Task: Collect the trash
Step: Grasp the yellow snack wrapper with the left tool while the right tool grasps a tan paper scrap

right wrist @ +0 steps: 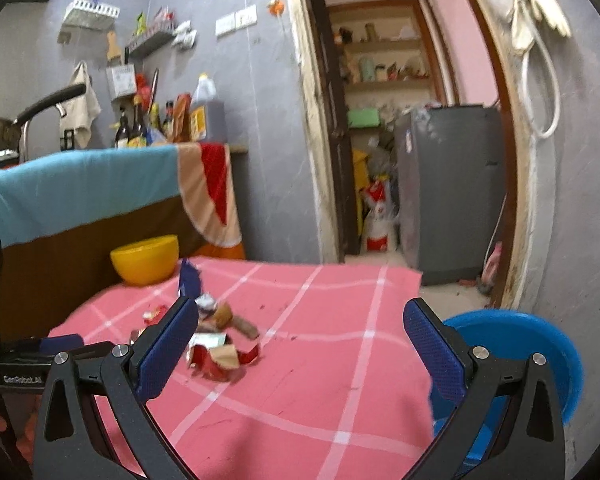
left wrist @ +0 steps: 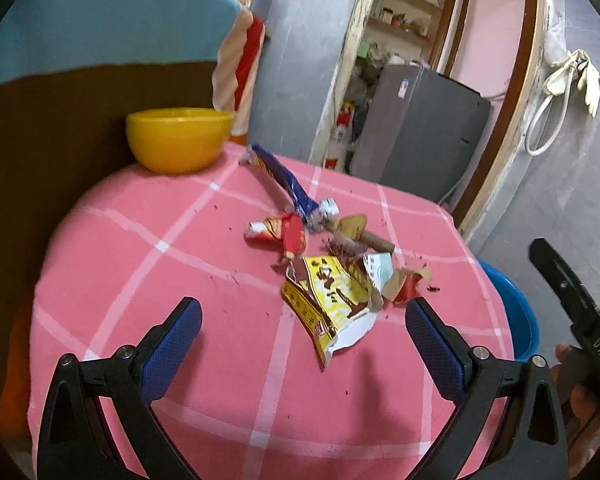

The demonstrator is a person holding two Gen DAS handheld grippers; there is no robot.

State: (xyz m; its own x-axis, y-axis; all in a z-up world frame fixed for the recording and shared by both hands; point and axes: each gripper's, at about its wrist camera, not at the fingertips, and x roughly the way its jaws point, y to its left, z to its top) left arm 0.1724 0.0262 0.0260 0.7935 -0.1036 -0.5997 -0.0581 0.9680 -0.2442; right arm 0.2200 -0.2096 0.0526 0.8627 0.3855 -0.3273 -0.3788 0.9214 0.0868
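Above the pink surface (left wrist: 140, 280), both grippers (left wrist: 302, 322) (right wrist: 300, 322) hover, jaws spread, wrappers (left wrist: 332, 296) at twelve o'clock awaiting pickup, blue bin (right wrist: 540, 356) nearby.

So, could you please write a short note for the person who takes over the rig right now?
Left hand-held gripper: open, empty, hovering near the yellow wrapper.
Right hand-held gripper: open, empty, above the pink tablecloth.
Trash: the wrappers, with the blue wrapper and scraps, lie in one loose pile mid-table.
Blue bin stands beside the table on the right; yellow bowl at the far left corner.
Done: nothing picked up yet, as far as visible.
Left: collect all the pieces.
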